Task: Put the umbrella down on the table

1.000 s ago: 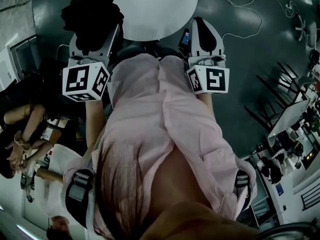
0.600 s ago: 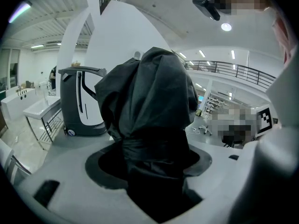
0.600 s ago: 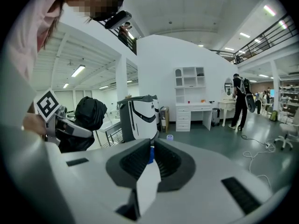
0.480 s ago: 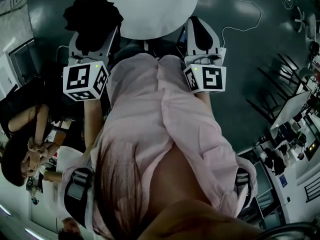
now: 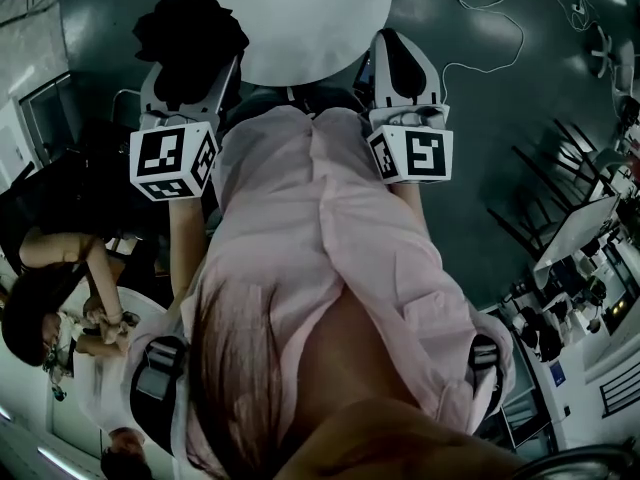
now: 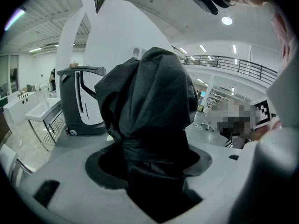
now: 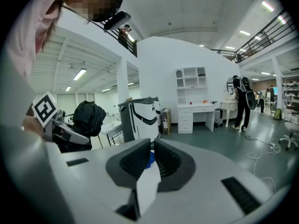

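Note:
A folded black umbrella [image 5: 190, 30] juts from my left gripper [image 5: 190, 80], just off the left rim of the round white table [image 5: 310, 13]. In the left gripper view the bunched black fabric [image 6: 149, 97] fills the space between the wide-set jaws, and the left gripper [image 6: 149, 160] is shut on it. My right gripper [image 5: 400, 58] hovers at the table's near right rim. In the right gripper view its jaws stand almost together [image 7: 152, 158], with a thin white strip and a blue speck in the slit. The held umbrella [image 7: 88, 118] shows at left there.
A grey-and-white machine [image 7: 140, 118] stands ahead, and it shows in the left gripper view [image 6: 81, 101] too. A cable [image 5: 490, 18] trails on the dark floor. Seated people [image 5: 60, 298] are at left, folding chairs [image 5: 540, 198] at right. A person with a backpack [image 7: 242, 99] stands by a white desk [image 7: 196, 111].
My right gripper has edged a little toward the table. The left gripper keeps its hold on the umbrella. The seated person at the left has shifted.

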Motion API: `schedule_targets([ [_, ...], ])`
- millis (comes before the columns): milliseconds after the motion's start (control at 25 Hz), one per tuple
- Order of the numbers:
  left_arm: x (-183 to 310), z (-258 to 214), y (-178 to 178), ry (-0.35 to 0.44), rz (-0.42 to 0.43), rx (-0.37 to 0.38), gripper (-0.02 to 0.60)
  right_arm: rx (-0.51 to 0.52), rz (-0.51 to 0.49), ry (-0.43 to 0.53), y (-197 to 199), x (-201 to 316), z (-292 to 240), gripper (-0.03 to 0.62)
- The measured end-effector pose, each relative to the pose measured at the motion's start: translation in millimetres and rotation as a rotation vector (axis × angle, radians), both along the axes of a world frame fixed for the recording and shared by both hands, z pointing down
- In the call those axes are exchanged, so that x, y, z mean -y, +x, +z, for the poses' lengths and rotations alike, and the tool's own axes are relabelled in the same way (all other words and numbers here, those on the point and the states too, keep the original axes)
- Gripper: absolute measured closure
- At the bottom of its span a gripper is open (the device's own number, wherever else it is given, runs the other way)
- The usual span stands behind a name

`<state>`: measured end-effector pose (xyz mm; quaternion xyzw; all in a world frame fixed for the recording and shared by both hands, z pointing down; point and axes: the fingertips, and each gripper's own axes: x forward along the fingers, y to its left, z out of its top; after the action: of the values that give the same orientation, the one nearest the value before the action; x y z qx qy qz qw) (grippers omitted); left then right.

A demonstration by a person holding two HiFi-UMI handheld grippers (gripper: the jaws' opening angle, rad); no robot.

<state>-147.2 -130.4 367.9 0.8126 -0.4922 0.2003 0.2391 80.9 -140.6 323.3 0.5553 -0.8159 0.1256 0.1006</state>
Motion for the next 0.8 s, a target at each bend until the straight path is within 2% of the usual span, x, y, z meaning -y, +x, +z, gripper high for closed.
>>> schedule_targets([
  [200, 3.5, 0.9, 9.7, -0.004, 0.007, 0.019, 0.262, 0.004, -0.019, 0.001, 6.3, 9.4, -0.2, 0.553],
  [400, 18.7, 8.7, 25.2, -0.025, 0.04, 0.071, 0.262, 0.01, -0.024, 0.003, 21.0, 24.8, -2.0, 0.553],
  [800, 31.4, 55.2, 25.4, -0.093, 0.144, 0.115, 0.264, 0.007, 0.0, -0.009, 7.5, 18.3, 5.5, 0.553],
])
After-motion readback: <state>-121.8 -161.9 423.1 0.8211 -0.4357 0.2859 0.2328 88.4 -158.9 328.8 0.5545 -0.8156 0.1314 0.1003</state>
